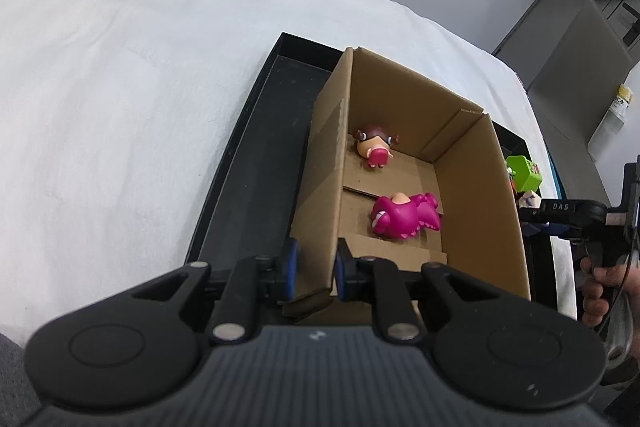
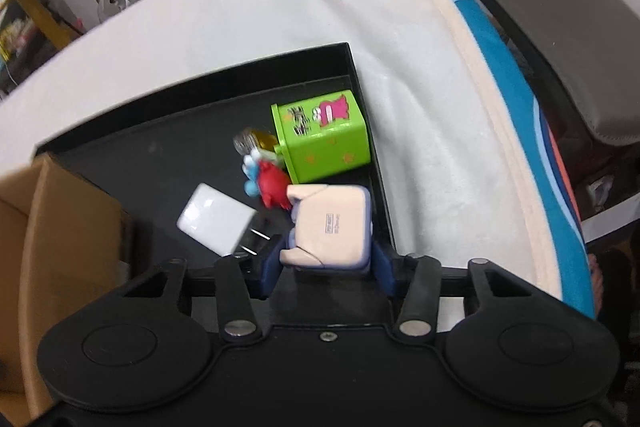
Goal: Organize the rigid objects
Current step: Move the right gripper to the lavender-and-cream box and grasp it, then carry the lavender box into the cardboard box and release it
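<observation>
Right claw [image 2: 326, 263] round boxy pink toy [image 2: 330, 227]

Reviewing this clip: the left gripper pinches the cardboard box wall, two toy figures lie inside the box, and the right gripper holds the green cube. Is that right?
Not quite. The right gripper is shut on the beige block, not the green cube, which sits free in the black tray, as the right wrist view shows. The rest holds: the left gripper pinches the cardboard box wall, and two toy figures lie inside.

Left wrist view close above cardboard box [image 1: 400, 187], right wrist view over black tray [image 2: 160, 147], both sharing them
</observation>
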### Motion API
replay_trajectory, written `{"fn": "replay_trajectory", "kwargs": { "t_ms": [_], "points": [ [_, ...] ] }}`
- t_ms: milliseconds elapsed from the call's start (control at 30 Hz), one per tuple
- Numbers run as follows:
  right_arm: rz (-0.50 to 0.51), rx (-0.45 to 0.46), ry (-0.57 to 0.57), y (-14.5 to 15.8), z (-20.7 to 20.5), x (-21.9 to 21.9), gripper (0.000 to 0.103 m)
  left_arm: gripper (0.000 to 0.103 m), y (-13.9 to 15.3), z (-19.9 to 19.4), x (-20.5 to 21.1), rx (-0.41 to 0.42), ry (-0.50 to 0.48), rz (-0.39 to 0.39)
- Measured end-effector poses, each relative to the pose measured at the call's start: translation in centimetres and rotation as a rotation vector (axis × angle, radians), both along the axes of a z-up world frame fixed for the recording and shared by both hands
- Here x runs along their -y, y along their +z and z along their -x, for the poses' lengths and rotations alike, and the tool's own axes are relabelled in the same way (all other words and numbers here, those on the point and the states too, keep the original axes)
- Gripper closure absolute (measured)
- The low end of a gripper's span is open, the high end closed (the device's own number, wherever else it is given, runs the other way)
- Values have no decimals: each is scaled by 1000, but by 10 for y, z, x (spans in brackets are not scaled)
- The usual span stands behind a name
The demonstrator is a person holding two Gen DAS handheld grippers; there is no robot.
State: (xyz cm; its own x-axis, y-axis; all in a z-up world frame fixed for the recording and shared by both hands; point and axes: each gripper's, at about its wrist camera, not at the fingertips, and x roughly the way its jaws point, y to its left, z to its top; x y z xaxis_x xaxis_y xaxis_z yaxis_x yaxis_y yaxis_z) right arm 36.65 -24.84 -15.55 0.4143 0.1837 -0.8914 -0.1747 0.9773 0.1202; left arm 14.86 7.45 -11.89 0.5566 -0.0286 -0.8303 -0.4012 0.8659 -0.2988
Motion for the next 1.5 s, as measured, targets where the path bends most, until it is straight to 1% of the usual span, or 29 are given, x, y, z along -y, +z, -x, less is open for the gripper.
{"fn": "replay_trajectory", "kwargs": {
  "t_ms": [67, 367, 733, 933, 1200, 1500],
  "points": [
    [16, 20, 1, 1, 4, -2, 59, 86, 0, 0, 0, 0, 2, 3],
    [-59, 16, -3, 21, 25, 6, 60, 86, 0, 1, -2, 3, 4, 10],
    [-119, 52, 28, 59, 47, 0, 60, 85, 0, 2, -1, 10, 3, 11],
    [-133, 83, 53, 83, 56, -12, 60, 85, 0, 4, -1, 11, 0, 18],
    [-150, 119, 84, 107, 60, -33, 60, 85, 1, 4, 0, 12, -5, 24],
    [-192, 127, 145, 122, 65, -69, 60, 85, -1, 3, 2, 10, -10, 31]
  ]
}}
